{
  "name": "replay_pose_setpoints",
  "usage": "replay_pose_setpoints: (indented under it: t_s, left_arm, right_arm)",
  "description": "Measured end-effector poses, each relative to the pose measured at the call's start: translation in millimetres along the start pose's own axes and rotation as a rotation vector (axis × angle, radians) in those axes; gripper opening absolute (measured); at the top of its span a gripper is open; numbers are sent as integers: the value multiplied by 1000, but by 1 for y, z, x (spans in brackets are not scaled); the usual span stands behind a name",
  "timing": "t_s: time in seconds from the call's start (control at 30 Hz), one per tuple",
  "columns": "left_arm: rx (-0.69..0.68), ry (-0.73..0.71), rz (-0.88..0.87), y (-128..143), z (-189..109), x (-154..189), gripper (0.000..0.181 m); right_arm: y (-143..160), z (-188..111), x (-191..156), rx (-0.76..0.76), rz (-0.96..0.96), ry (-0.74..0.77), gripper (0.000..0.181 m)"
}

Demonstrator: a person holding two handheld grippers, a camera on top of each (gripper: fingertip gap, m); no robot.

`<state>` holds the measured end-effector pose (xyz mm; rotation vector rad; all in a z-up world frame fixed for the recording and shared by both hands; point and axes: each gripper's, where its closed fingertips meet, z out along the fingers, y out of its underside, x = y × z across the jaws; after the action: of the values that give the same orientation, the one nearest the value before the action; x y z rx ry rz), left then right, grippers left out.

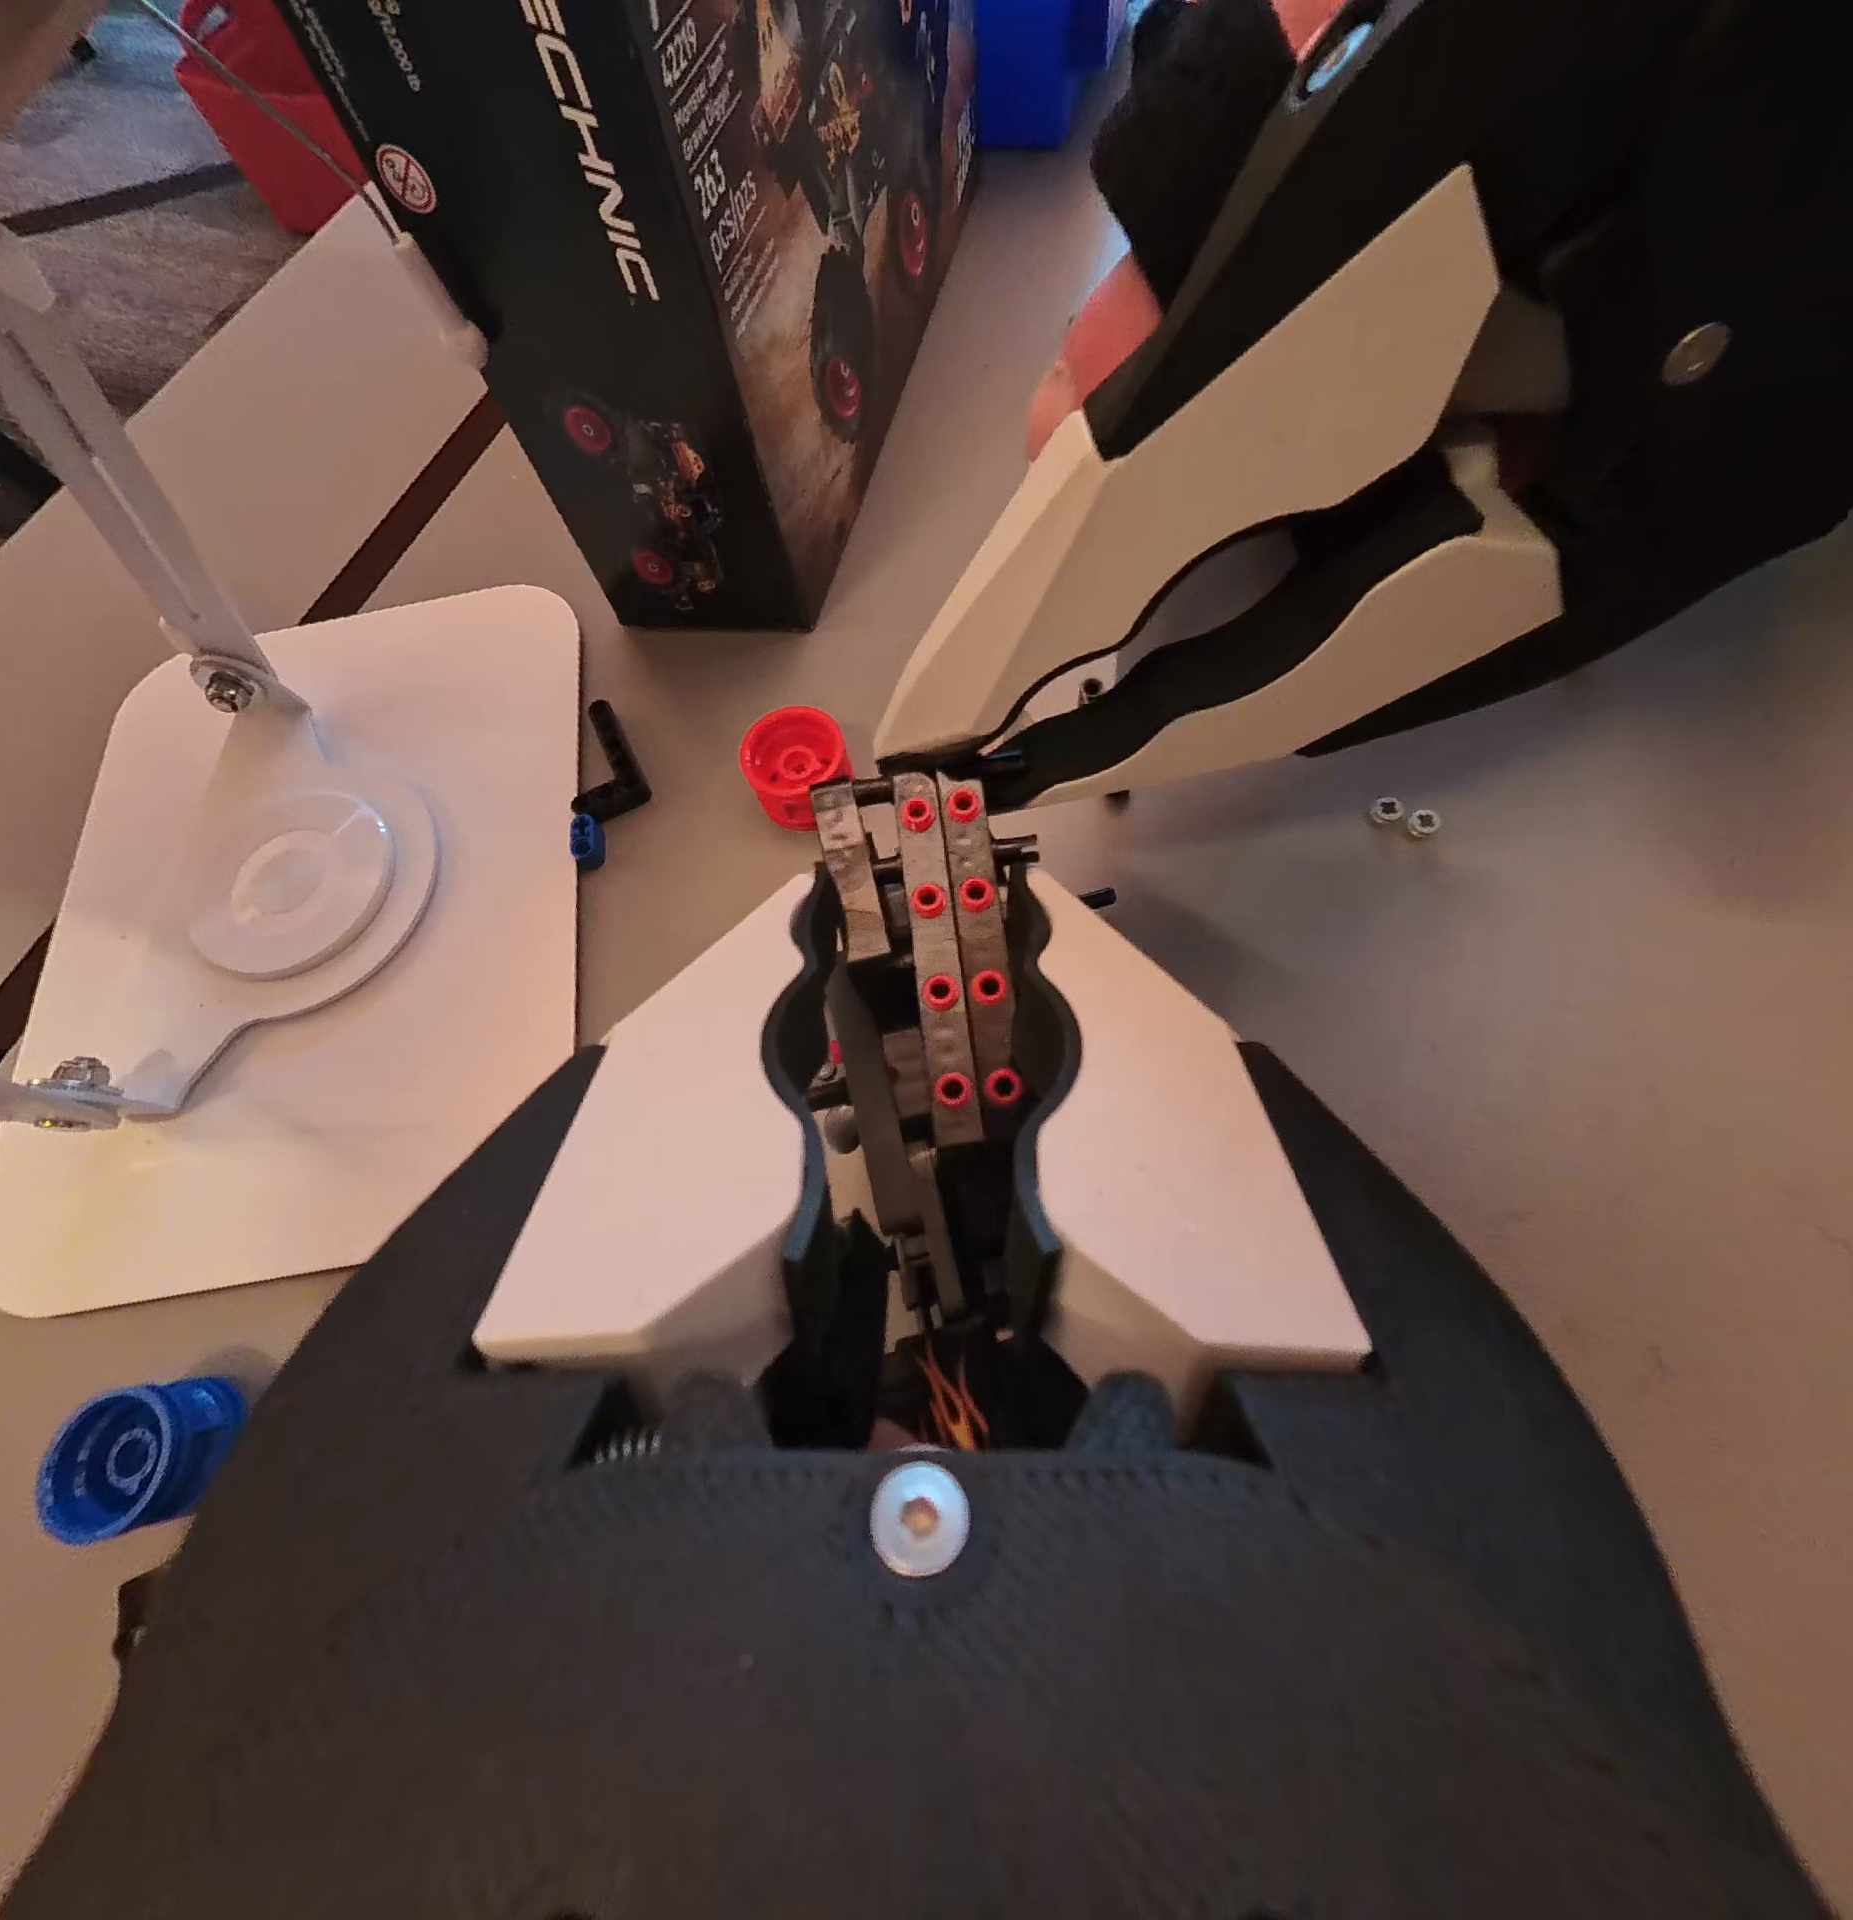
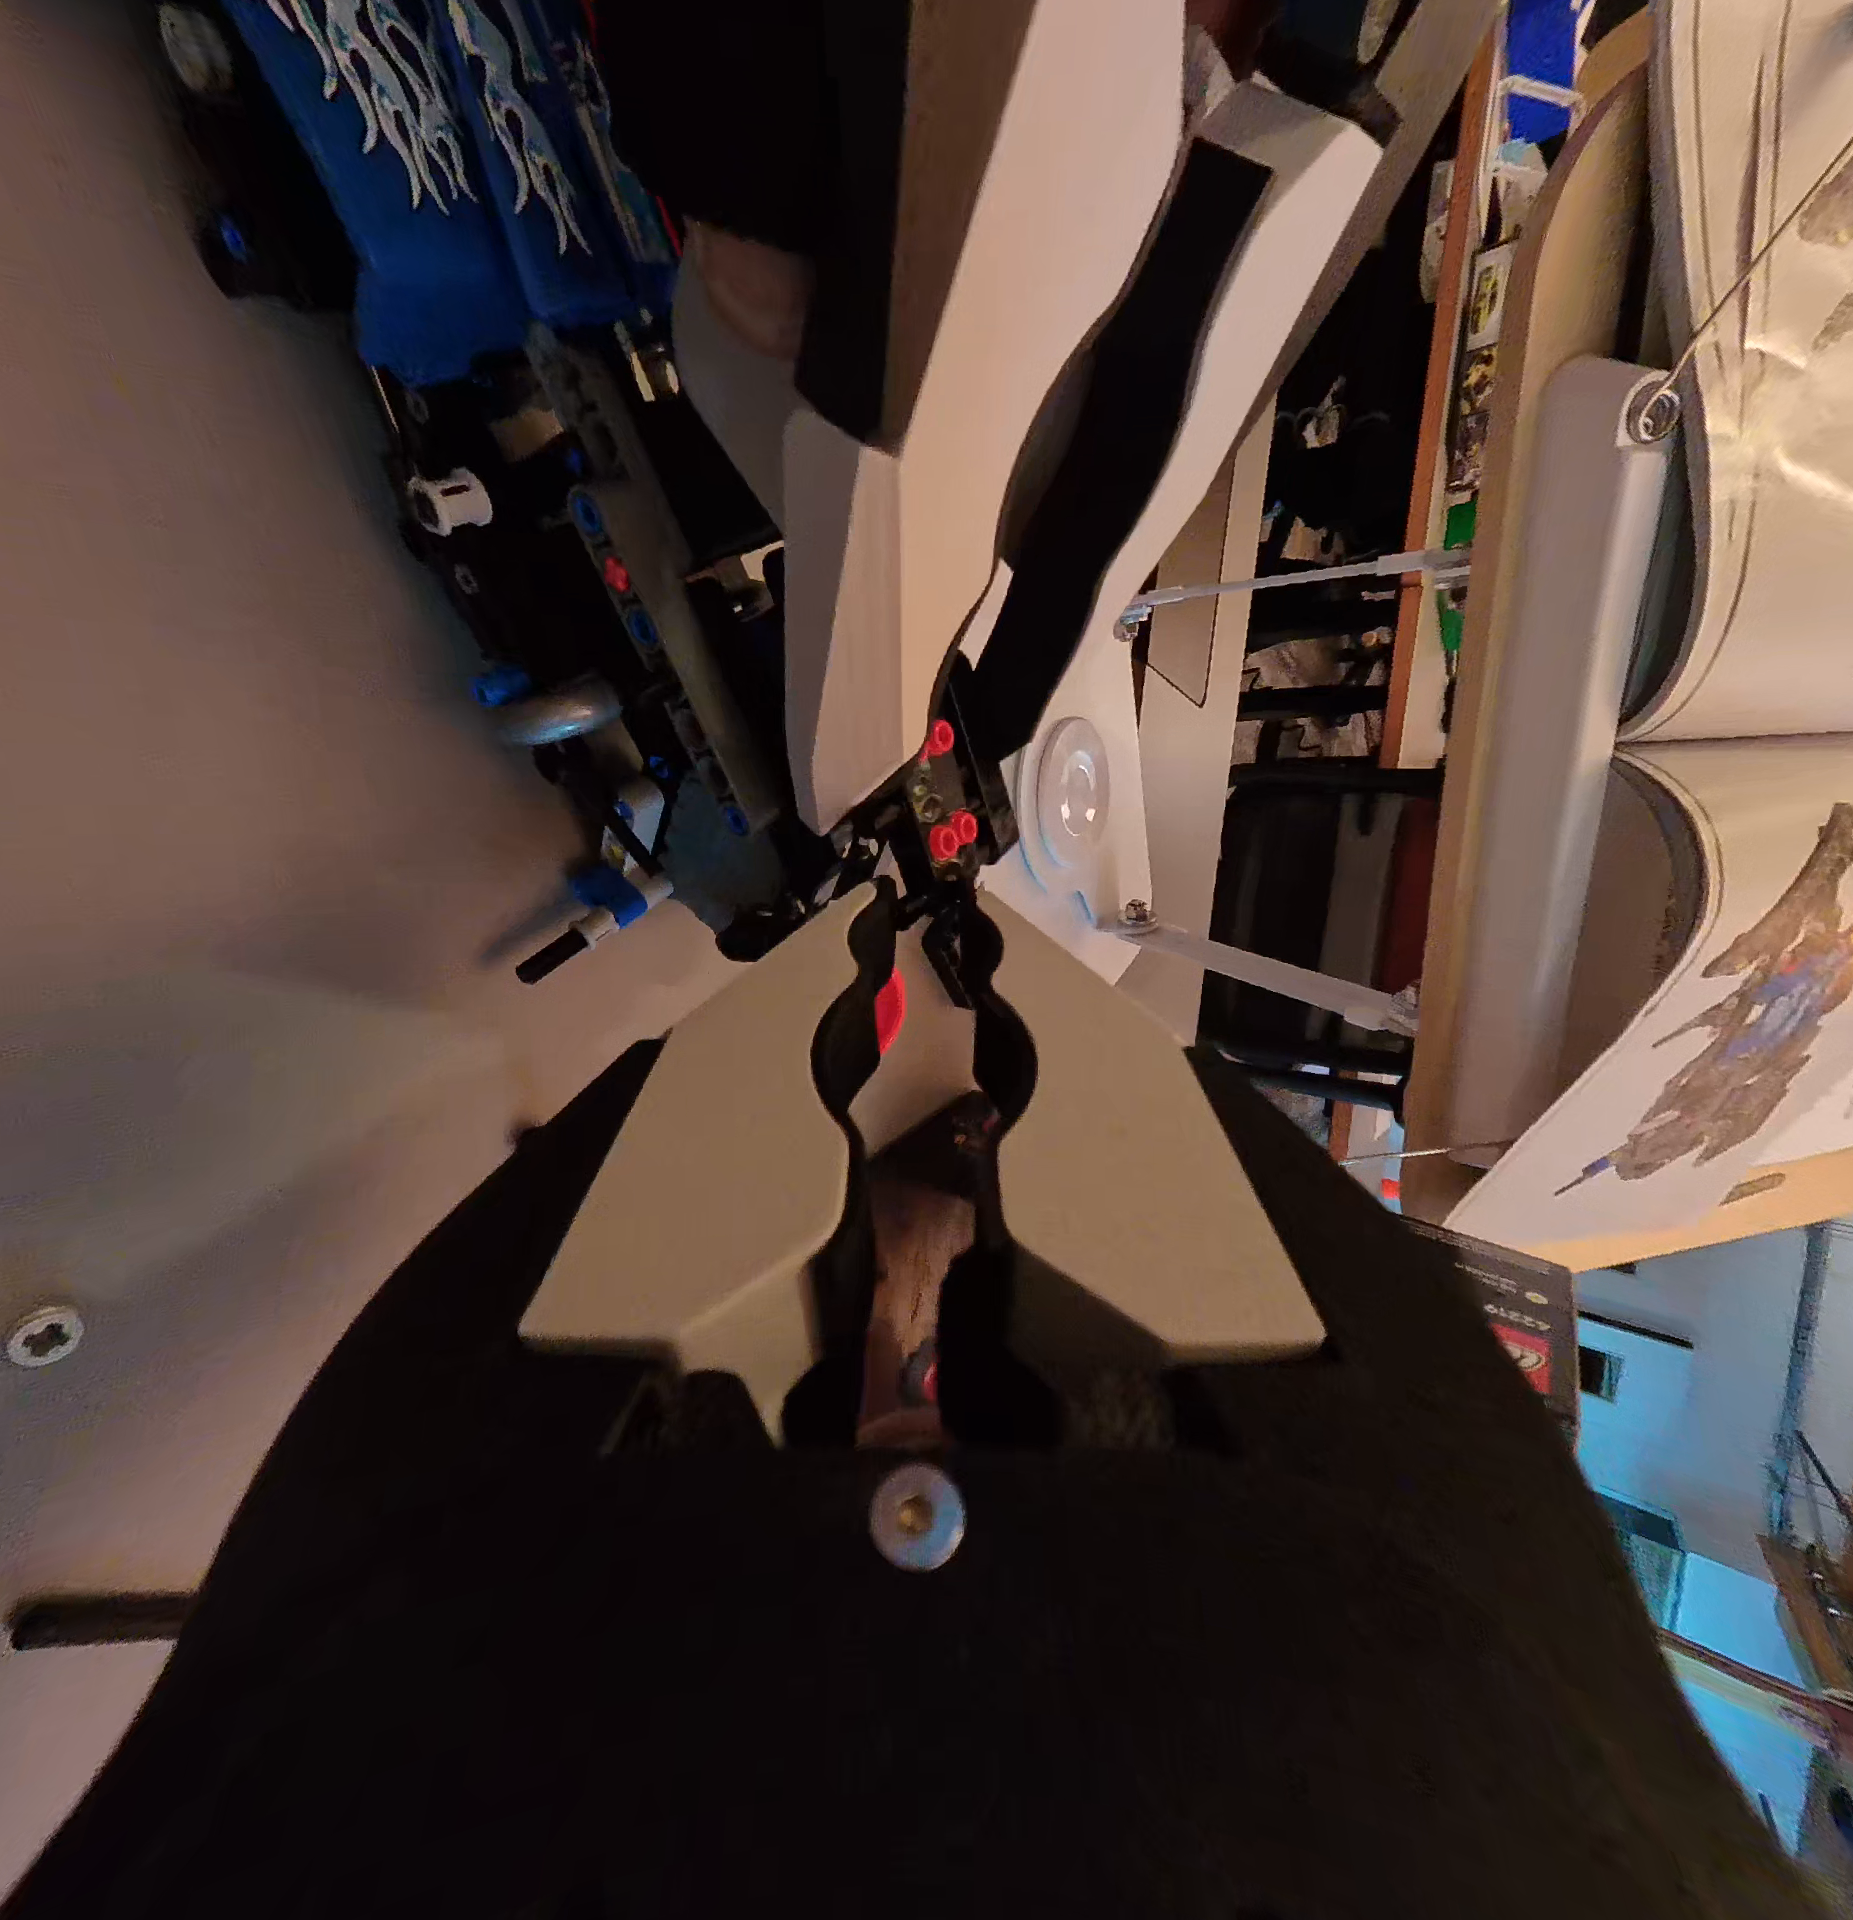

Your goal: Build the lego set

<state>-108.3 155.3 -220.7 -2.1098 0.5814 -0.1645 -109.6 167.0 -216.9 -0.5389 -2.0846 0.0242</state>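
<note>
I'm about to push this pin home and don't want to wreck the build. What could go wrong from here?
The right tongs pinch only a small black pin at their very tips, so it may twist or pop free. The left tongs clamp the dark beam assembly low down; pushing on its far end could lever it loose. A dropped pin might roll towards the red wheel hub.

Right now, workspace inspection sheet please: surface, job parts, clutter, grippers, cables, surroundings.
Surface: pale table, mostly bare on the right.
Job's things: dark lego assembly with red pins; set box standing behind.
Clutter: red wheel hub, blue wheel hub, black angle beam, two small grey bushes, white stand base.
Grippers: left gripper shut on the assembly; right gripper pinching a black pin at its far end.
Cables: nothing seen.
Surroundings: red bin, blue bin.
</note>
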Motion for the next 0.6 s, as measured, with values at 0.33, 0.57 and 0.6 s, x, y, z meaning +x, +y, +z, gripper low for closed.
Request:
replay_pose_setpoints:
  t_s: [0.33, 0.57, 0.6]
  left_arm:
    - [16, -6, 21, 0, 1, -1, 29]
    - [21, -27, 40, 0, 2, -3, 26]
    - [14, -30, 41, 0, 2, -3, 26]
  right_arm:
    - [-1, 3, 1, 30, 29, -38, 8]
    - [1, 7, 1, 68, 72, -55, 9]
    - [1, 7, 1, 83, 93, -62, 10]
